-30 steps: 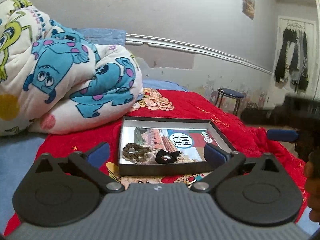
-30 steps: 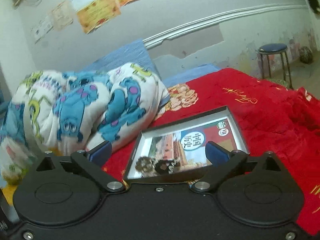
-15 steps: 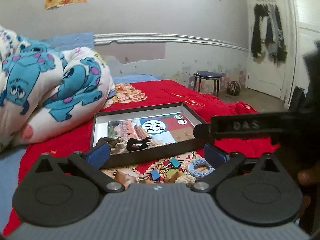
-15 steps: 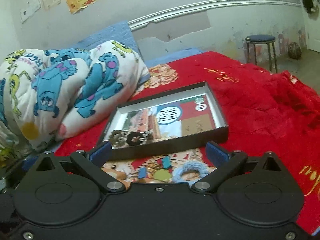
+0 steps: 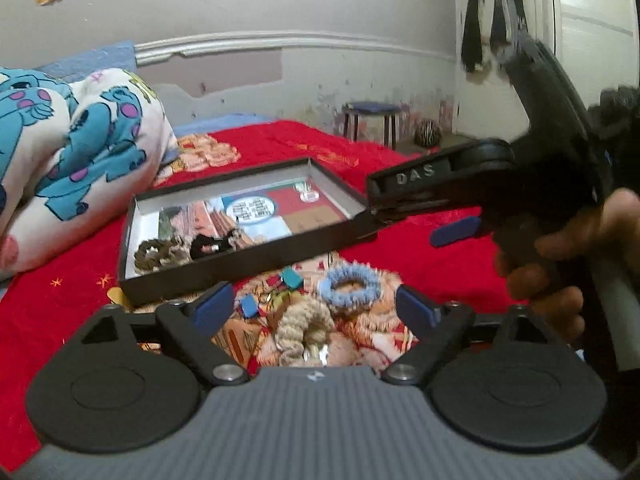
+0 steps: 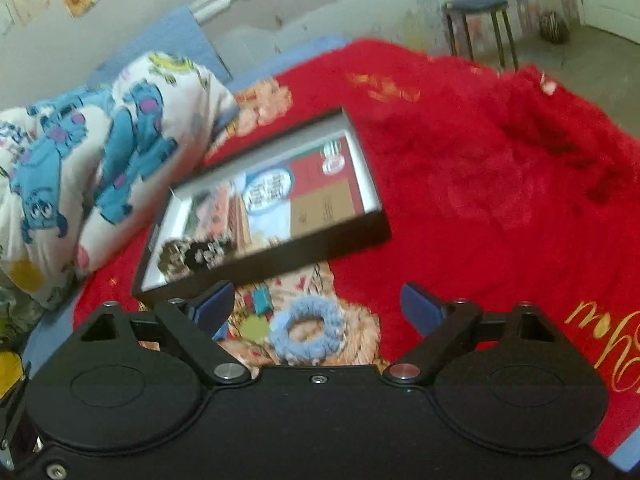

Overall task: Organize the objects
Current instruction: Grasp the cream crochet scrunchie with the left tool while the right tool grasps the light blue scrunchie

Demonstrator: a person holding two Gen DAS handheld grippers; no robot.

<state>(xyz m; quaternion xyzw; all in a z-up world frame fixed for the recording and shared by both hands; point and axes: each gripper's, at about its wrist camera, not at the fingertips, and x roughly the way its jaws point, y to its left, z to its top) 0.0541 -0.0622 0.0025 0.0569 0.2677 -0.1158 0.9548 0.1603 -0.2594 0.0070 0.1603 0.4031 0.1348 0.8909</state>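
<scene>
Inside, black box (image 5: 248, 258) holds two scrunchies (image 5: 160, 252) — brown, black.

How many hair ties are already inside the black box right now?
2: an olive-brown hair tie and a black hair tie, side by side at the near left end of the box. Others may be hidden.

bedroom: bed (image 6: 500, 184), rolled quilt (image 5: 80, 140)

Left gripper (image 5: 314, 306) and right gripper (image 6: 318, 306): both lowered toward bed, jaws just narrowed, nothing between pads. Blue scrunchie (image 5: 352, 286), beige scrunchie (image 5: 300, 328) newly visible.
</scene>
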